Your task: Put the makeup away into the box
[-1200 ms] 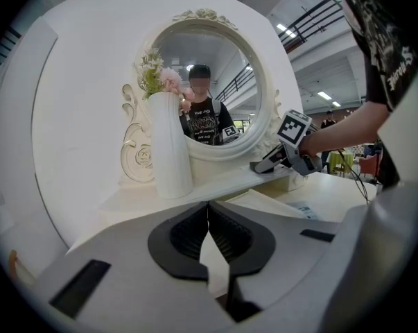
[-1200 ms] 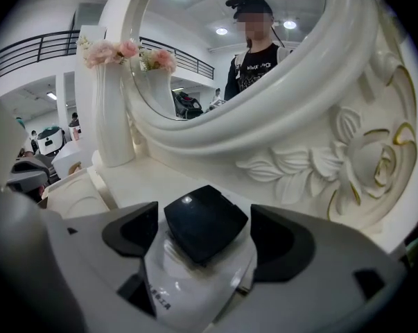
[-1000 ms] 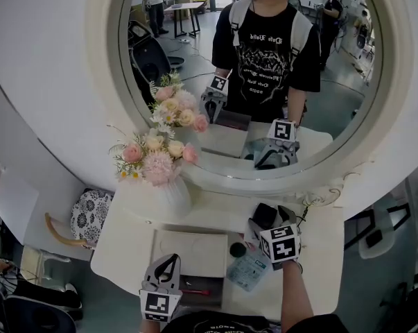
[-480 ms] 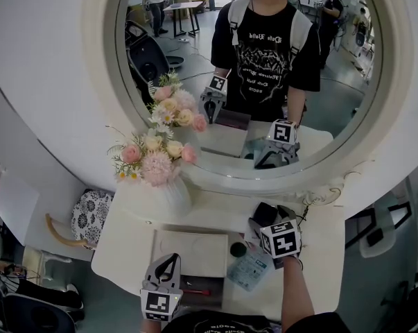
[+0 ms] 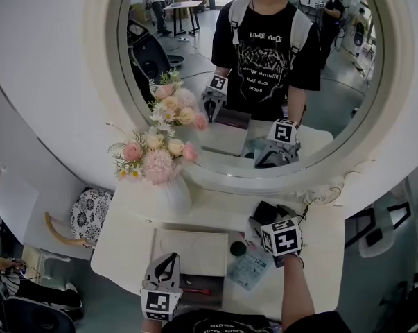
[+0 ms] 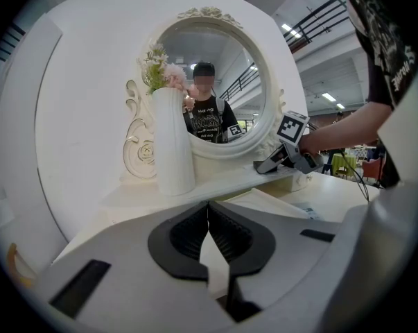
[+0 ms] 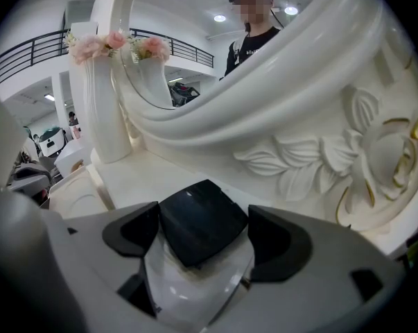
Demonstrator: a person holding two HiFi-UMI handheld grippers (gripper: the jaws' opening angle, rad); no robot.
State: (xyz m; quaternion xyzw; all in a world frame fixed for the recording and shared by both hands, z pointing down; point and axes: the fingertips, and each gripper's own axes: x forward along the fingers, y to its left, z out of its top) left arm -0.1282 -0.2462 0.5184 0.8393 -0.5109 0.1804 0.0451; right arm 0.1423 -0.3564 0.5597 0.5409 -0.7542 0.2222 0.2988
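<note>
Makeup is lying scattered on a broad white vanity table [image 5: 125, 234] under a big round mirror, and this moment is all about the right side. A flat white-lidded box [image 5: 191, 252] is lying open at the table's near-left part, its dark compartment showing a slim red stick [image 5: 195, 291].

The left gripper [image 5: 166, 266] is hovering over the box's near edge with its jaws pressed together on nothing (idle, by the look of it).

The right gripper [image 5: 271, 224] is reaching onto the raised shelf at the foot of the mirror. Its jaws are standing wide and bracketing a glossy black square makeup compact [image 7: 202, 227], which is lying flat with one corner pointing away. Both pads are meeting its side corners, so I'm reading that as a pinch, though how firm it is I cannot tell.

Here's the relation that matters: the box is lying to the left of that gripper and nearer the person, so the carry is looking like a short pull back and across. A small dark round jar [image 5: 237, 249] and a pale printed sachet [image 5: 249, 269] are sitting between the two, right under that path.
</note>
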